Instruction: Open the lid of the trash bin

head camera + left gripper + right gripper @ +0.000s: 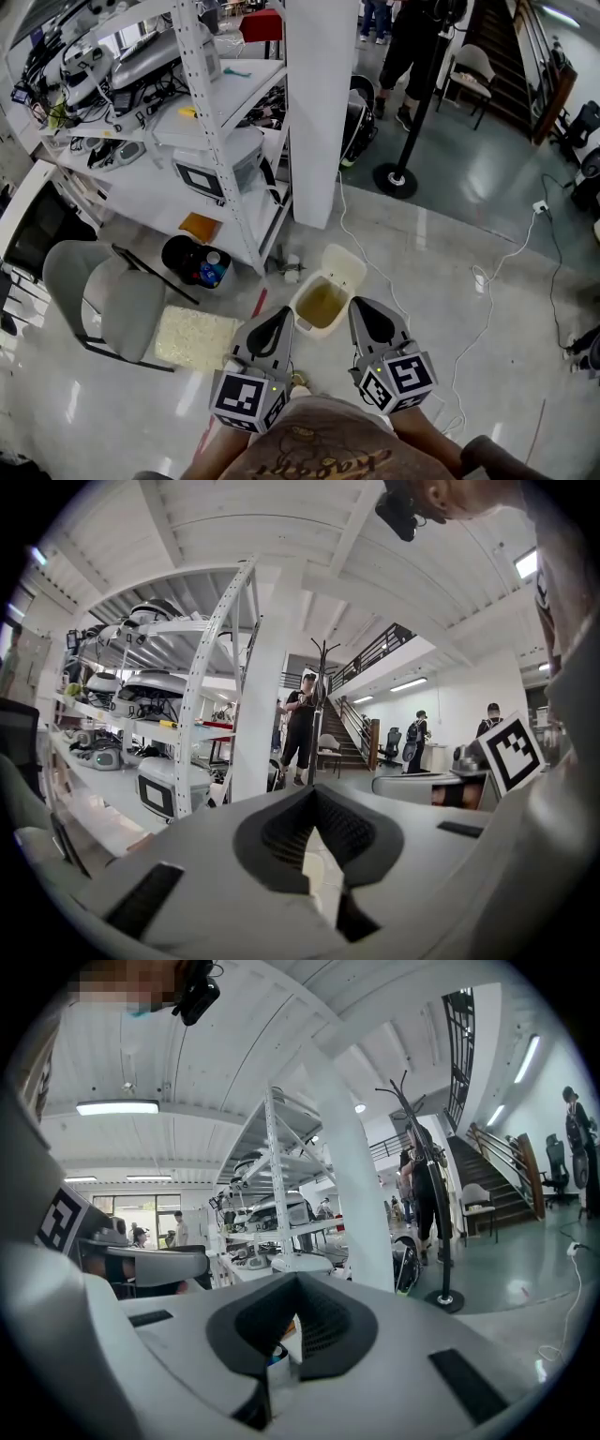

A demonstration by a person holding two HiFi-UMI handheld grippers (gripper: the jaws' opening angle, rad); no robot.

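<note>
A small white trash bin (306, 298) stands on the floor just ahead of me, with a yellowish liner showing inside. Its lid (343, 266) is tipped up and back on the far side. My left gripper (278, 317) hangs just left of the bin, jaws together and empty. My right gripper (367, 311) hangs just right of the bin, also closed on nothing. Neither touches the bin. In the left gripper view the left gripper (314, 799) points out level across the room, as does the right gripper (297, 1283) in its own view; the bin is hidden in both.
A white shelving rack (208, 112) and a white pillar (322, 103) stand behind the bin. A black bucket (194, 260) with bottles, a grey chair (98, 292) and a pale mat (195, 336) lie left. A white cable (472, 319) runs right. A coat stand base (395, 178) is farther back.
</note>
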